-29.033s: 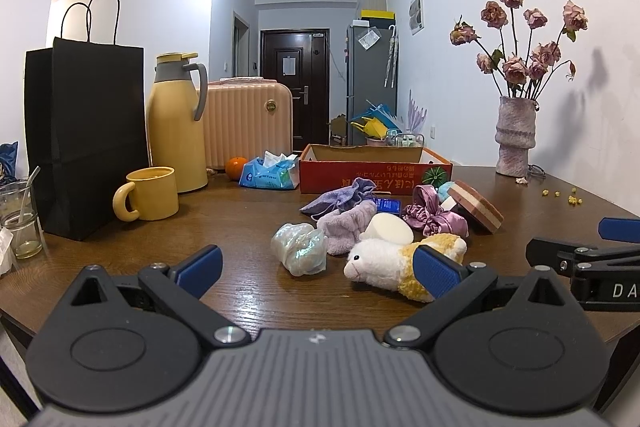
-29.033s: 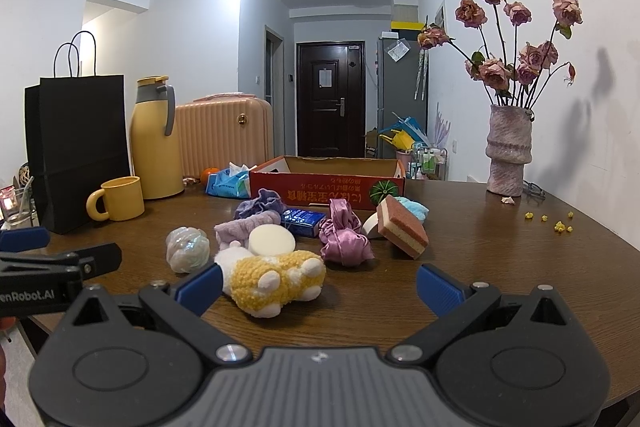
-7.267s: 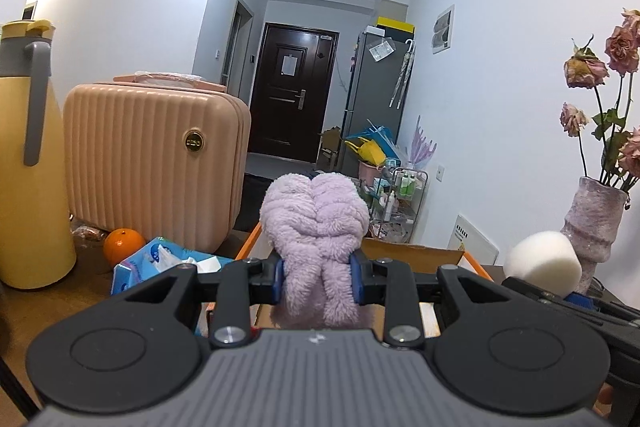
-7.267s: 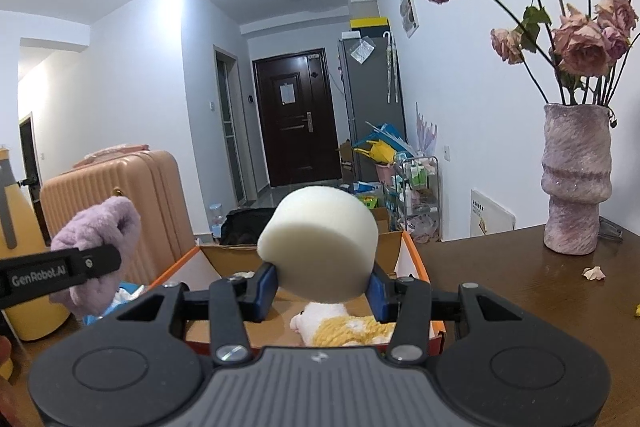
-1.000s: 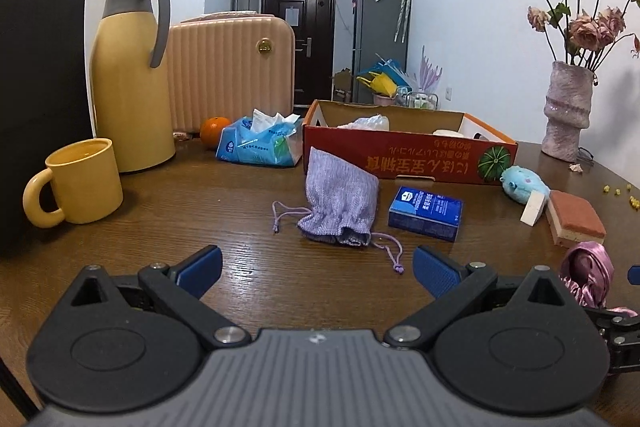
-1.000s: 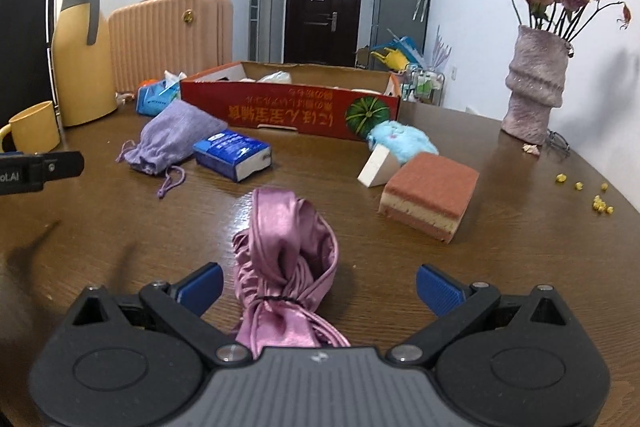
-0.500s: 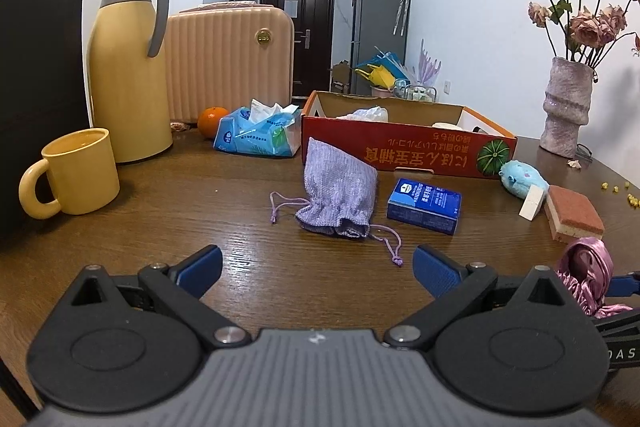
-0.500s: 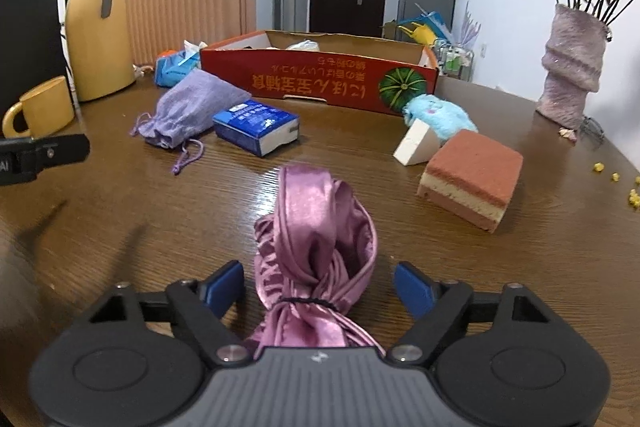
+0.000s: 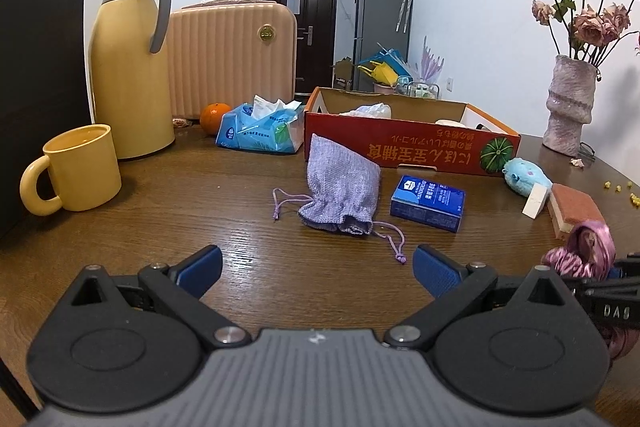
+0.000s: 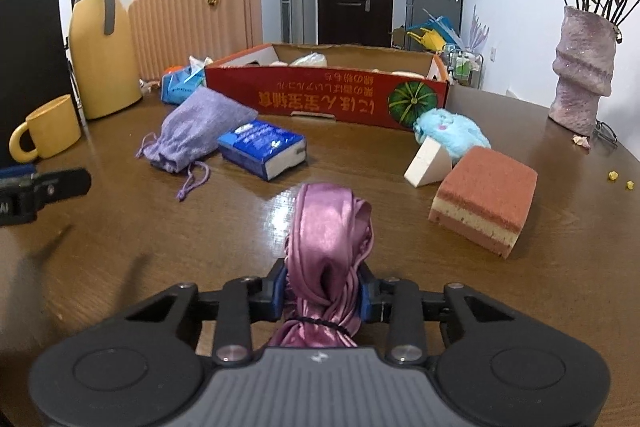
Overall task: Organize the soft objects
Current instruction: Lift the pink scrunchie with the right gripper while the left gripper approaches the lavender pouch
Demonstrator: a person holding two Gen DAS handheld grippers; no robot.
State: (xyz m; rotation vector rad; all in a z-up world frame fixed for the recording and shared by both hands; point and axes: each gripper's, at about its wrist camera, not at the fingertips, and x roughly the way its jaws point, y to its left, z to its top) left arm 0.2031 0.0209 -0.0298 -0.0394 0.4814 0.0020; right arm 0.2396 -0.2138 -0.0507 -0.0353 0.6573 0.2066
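My right gripper [image 10: 322,293] is shut on the pink satin scrunchie [image 10: 328,227], low over the brown table; it also shows in the left wrist view [image 9: 586,247]. My left gripper [image 9: 316,267] is open and empty, facing the lilac drawstring pouch [image 9: 344,187], which lies on the table ahead of it. The pouch also shows in the right wrist view [image 10: 200,127]. The red cardboard box [image 9: 408,143] stands behind, with soft items inside. A blue plush toy [image 10: 452,131], a white sponge wedge [image 10: 426,163] and a pink layered sponge [image 10: 486,195] lie right of the scrunchie.
A blue packet [image 9: 428,201] lies beside the pouch. A yellow mug [image 9: 76,167], yellow thermos [image 9: 128,63], black paper bag [image 9: 40,67], tissue pack [image 9: 260,131] and orange [image 9: 214,117] stand at the left and back. A vase of dried roses [image 10: 582,67] stands at the right.
My right gripper has closed on the pink scrunchie, which was lying loose between its open fingers before. My left gripper has moved slightly forward toward the pouch and stays open.
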